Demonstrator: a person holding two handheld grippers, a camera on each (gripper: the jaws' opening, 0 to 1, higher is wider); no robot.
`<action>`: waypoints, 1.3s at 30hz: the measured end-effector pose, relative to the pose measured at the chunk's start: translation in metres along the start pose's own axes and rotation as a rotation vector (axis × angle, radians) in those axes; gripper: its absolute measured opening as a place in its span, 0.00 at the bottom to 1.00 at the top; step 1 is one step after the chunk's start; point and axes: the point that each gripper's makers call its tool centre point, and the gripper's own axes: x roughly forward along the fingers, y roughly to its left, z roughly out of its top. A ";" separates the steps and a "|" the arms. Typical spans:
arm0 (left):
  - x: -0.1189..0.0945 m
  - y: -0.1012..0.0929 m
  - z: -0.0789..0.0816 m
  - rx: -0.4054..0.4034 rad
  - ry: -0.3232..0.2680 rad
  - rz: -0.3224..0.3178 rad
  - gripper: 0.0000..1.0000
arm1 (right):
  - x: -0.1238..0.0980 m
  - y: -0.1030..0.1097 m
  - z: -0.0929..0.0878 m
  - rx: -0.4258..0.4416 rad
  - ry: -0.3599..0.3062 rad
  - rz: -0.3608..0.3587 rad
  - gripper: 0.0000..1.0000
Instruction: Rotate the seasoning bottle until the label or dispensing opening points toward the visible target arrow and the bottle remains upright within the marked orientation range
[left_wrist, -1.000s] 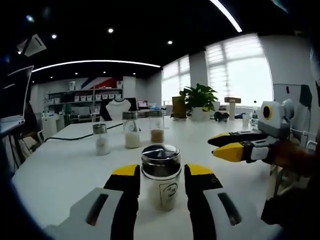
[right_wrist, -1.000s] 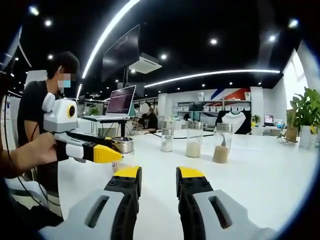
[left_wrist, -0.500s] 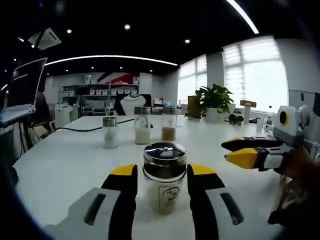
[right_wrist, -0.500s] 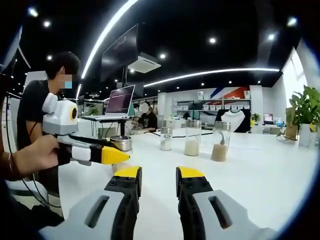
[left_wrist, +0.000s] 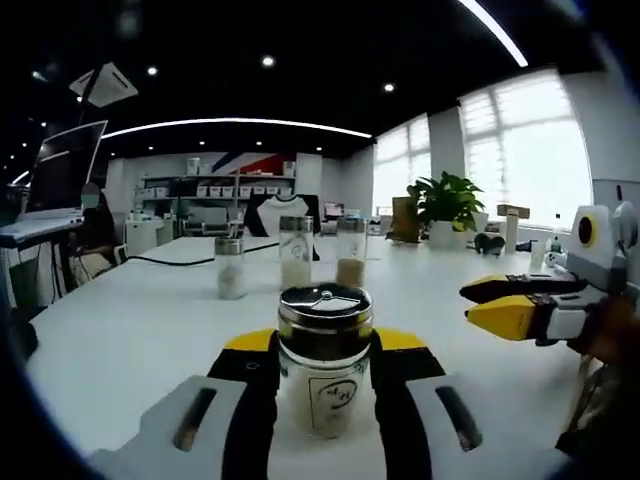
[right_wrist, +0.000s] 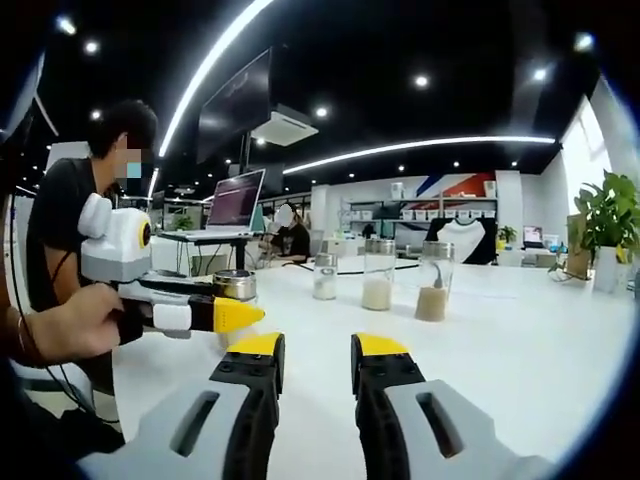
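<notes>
Standing upright on the table (left_wrist: 120, 340), the bottle (left_wrist: 324, 360) is clasped by the left gripper (left_wrist: 324, 350), the right gripper (right_wrist: 312, 360) held slightly open and empty; no arrow is seen, so rotation is judged pending.

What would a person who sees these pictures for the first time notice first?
Most striking is the seasoning bottle with its shiny metal lid, standing upright on the white table between the yellow-tipped jaws of the left gripper. Behind it three more bottles stand in a row. The right gripper holds nothing, and a person sits at the table's edge.
</notes>
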 end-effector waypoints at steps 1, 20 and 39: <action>0.000 -0.001 0.000 0.004 -0.002 -0.011 0.37 | 0.000 0.000 -0.001 0.000 0.002 0.000 0.24; -0.015 0.064 0.024 0.022 -0.079 0.086 0.36 | 0.003 0.000 0.004 -0.004 -0.004 -0.001 0.23; -0.029 0.113 0.019 0.033 -0.058 0.156 0.36 | -0.001 -0.013 0.006 -0.005 0.000 -0.060 0.26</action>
